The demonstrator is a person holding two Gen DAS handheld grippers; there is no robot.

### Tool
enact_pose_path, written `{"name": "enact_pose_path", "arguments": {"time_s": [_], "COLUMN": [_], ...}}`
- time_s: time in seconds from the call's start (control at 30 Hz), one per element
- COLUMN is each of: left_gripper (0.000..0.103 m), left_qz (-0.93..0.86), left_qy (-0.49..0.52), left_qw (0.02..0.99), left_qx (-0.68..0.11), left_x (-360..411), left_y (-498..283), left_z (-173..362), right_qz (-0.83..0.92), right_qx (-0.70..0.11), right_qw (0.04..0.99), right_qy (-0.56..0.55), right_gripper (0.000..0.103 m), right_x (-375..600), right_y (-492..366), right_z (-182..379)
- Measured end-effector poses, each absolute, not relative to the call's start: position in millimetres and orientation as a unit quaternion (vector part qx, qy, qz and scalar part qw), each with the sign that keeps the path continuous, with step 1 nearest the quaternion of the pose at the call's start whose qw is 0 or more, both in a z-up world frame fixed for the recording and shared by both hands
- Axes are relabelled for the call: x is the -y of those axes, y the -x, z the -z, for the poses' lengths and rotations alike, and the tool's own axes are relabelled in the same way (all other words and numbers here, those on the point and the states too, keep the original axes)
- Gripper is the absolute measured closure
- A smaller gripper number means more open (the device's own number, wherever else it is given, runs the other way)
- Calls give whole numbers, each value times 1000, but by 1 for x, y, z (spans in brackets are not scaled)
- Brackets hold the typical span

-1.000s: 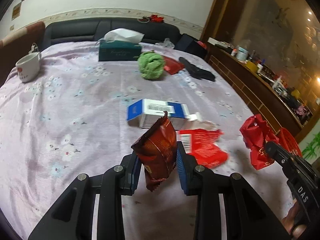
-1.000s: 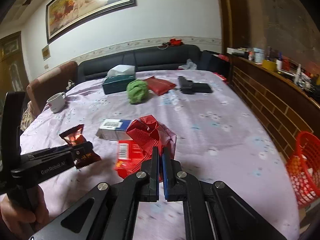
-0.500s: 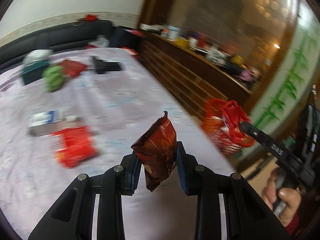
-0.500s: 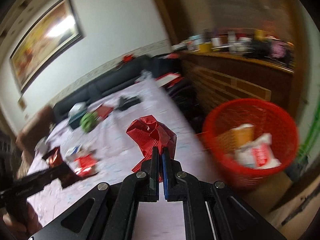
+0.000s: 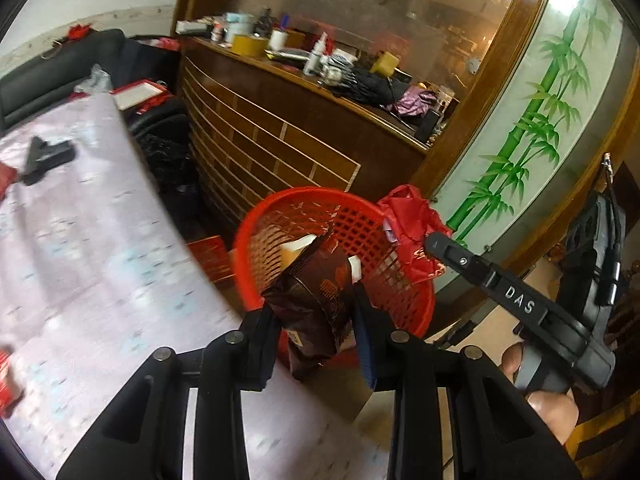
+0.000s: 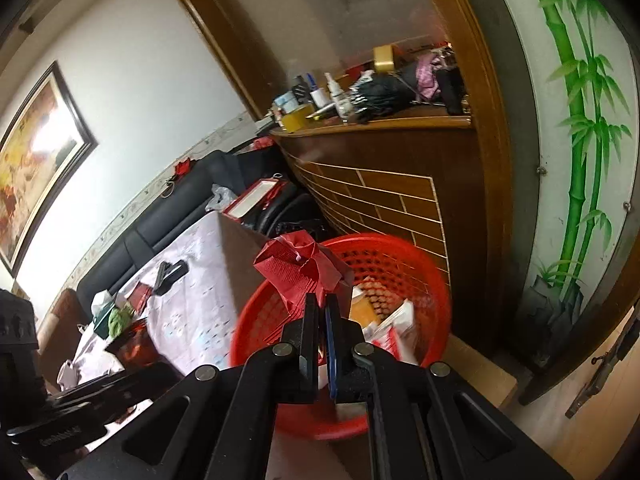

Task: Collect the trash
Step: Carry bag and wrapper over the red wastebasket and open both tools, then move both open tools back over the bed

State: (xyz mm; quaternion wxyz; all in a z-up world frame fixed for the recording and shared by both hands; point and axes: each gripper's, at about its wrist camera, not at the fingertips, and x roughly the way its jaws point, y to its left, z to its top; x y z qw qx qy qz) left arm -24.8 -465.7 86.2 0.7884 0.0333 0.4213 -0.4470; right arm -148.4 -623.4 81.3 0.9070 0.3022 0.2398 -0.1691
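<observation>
My left gripper [image 5: 316,312] is shut on a dark brown snack wrapper [image 5: 316,292] and holds it over the near rim of the red mesh trash basket [image 5: 272,216]. My right gripper [image 6: 322,304] is shut on a crumpled red wrapper [image 6: 300,266] and holds it above the same basket [image 6: 424,276]. The right gripper with the red wrapper [image 5: 408,220] also shows in the left wrist view, at the basket's far right rim. The basket holds paper and packaging trash [image 6: 396,316].
The table with the pale floral cloth [image 5: 80,240] lies to the left, its edge next to the basket. A black object [image 5: 46,156] lies on it. A wooden counter [image 5: 280,128] with clutter stands behind the basket. A bamboo-painted glass panel [image 5: 532,120] is to the right.
Both grippers have swung right, from over the table to over the red basket, still holding their wrappers. The basket is now close and right beneath them.
</observation>
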Motion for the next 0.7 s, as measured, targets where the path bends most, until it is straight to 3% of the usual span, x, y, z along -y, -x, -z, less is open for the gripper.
{"name": "enact_pose_path", "arguments": {"time_s": [0.03, 0.07, 0.1, 0.33, 0.57, 0.7], "left_gripper": [62, 46, 41, 40, 41, 41], "left_qz": [445, 440, 435, 419, 382, 358], "left_qy": [-33, -31, -28, -17, -3, 12], "left_qw": [789, 791, 791, 797, 817, 830], "left_qx": [-422, -424, -428, -435, -432, -427], "left_x": [471, 475, 478, 444, 377, 329], "left_y": [23, 21, 19, 16, 16, 13], "left_z": [-84, -82, -80, -79, -85, -92], "right_qz": [171, 173, 177, 181, 135, 93], "right_qx": [-241, -243, -249, -264, -264, -274], "right_qw": [906, 905, 904, 900, 909, 916], "right_qy": [-304, -302, -299, -295, -294, -277], "right_gripper": [98, 98, 98, 87, 86, 76], "right_x": [630, 635, 640, 649, 614, 574], "right_y": [146, 143, 139, 139, 139, 127], "right_z": [-80, -78, -76, -64, -71, -81]}}
